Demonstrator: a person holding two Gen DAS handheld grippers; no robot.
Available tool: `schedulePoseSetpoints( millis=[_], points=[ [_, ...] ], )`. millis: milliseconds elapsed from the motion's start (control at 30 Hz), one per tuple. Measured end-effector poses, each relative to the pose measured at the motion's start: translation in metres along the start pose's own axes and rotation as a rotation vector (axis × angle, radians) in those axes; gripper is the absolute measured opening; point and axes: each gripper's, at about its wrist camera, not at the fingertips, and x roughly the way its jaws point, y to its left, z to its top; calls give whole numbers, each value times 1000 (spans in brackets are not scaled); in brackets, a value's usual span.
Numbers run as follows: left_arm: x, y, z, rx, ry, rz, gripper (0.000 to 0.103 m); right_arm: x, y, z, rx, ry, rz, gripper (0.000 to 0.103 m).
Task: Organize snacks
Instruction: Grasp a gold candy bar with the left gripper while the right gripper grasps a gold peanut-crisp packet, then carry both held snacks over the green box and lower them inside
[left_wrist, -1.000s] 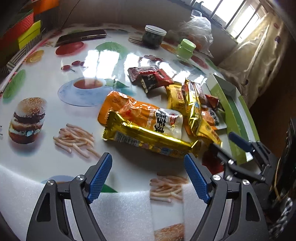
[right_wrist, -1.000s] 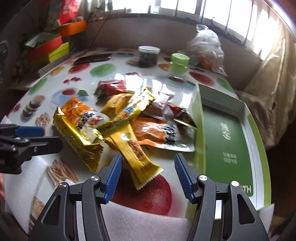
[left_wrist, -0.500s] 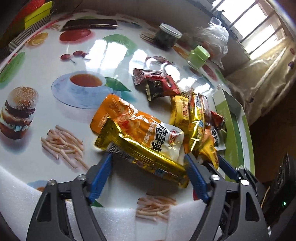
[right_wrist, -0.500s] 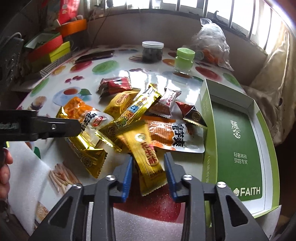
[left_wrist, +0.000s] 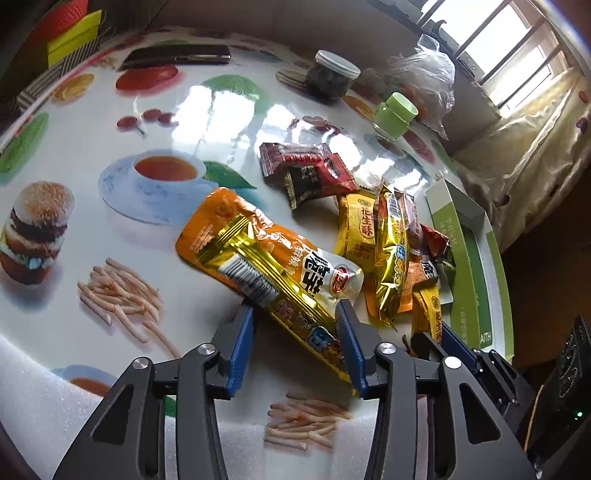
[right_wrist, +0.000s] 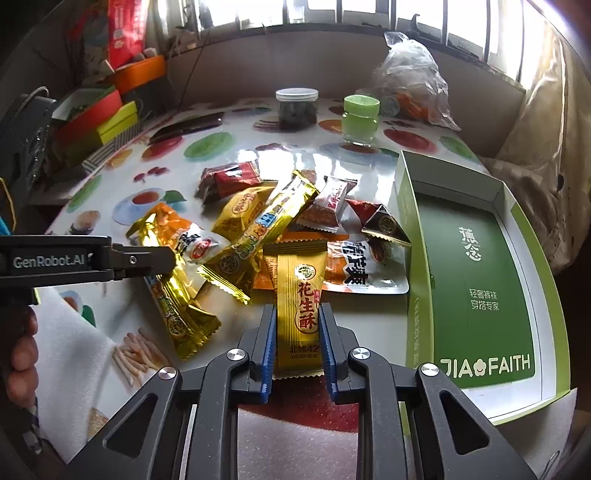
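Snacks (right_wrist: 280, 236) lie heaped on the printed table (left_wrist: 110, 140), just left of a green box (right_wrist: 476, 266) whose open tray holds nothing I can see but its printed lining. At about twelve o'clock from the heap stand two jars: a clear jar (right_wrist: 296, 109) with a white lid and something dark inside, and a green-capped jar (right_wrist: 361, 118) whose contents I cannot make out. Towards one o'clock sits a clear plastic bag (right_wrist: 410, 85), seemingly holding orange-wrapped items, though the glare makes that unsure.

Counting the heap from the right wrist view: two long gold bars, one orange pouch on the left, one flat orange-and-white pouch under the middle, two yellow peanut-candy packets, a cluster of red-and-dark wrappers at eleven o'clock, one white-and-red candy and one dark triangular packet beside the box.

Left gripper (left_wrist: 295, 332) has its jaws closing around the near end of the gold bar (left_wrist: 273, 280), which lies slantwise on the orange pouch (left_wrist: 229, 221); both blue pads sit against its edges. Right gripper (right_wrist: 297, 343) is also closing, its pads pressing the sides of the yellow peanut-candy packet (right_wrist: 301, 295) at the heap's six o'clock edge. A hand (right_wrist: 18, 350) holds the left tool.
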Motion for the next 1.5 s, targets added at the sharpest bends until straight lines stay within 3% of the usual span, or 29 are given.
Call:
schedulePoseSetpoints(
  millis=[67, 467, 700, 833, 1133, 1267, 1500],
  points=[
    [-2, 0, 1, 9, -11, 4, 35, -2, 0, 0, 9, -7, 5, 21],
    [-14, -1, 2, 68, -45, 6, 16, -15, -1, 3, 42, -43, 18, 21],
    [-12, -5, 0, 93, -42, 17, 17, -18, -3, 2, 53, -46, 16, 21],
    [-10, -9, 0, 103, -47, 75, 38, -19, -3, 2, 53, -51, 20, 21],
    [1, -17, -5, 118, -31, 104, 38, -22, -5, 1, 66, -55, 18, 21],
    [3, -20, -8, 151, -34, 123, 25, -24, -8, 0, 76, -57, 16, 21],
    [-10, -25, -5, 186, -74, 122, 24, -28, -12, 1, 87, -67, 13, 21]
  ],
)
